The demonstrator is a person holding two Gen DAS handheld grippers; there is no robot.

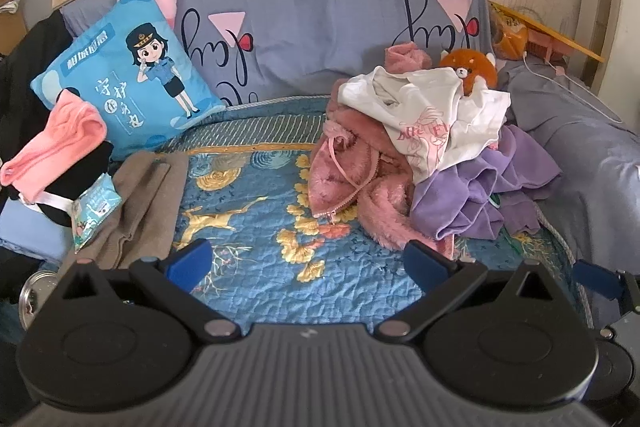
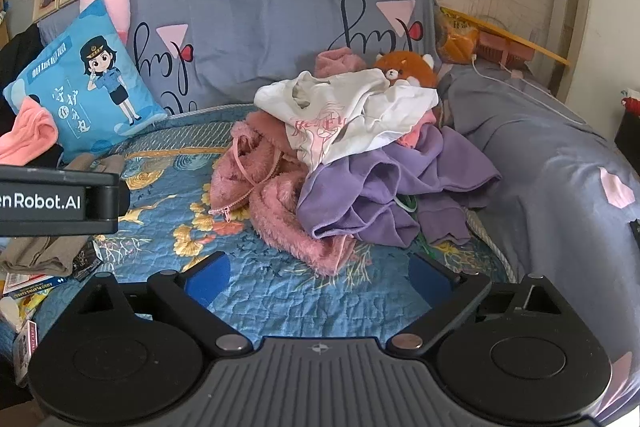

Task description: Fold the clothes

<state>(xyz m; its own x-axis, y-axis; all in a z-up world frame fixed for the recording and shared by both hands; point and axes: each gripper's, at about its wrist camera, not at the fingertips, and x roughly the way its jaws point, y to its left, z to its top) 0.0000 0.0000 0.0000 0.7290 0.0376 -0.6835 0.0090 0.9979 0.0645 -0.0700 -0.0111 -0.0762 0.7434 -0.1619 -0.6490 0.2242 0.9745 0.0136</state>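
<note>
pile: clothes heap ahead, right of both grippers
nearer: right gripper
jaws: right wide, empty; left gripper wide, empty

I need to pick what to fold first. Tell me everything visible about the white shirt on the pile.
The white shirt lies crumpled on top of the clothes pile, unfolded, thin cloth with a pink line drawing and lettering on it. It rests on the fuzzy pink jacket and purple garment, and partly covers the orange plush toy. Neither tongs touch it.
</note>
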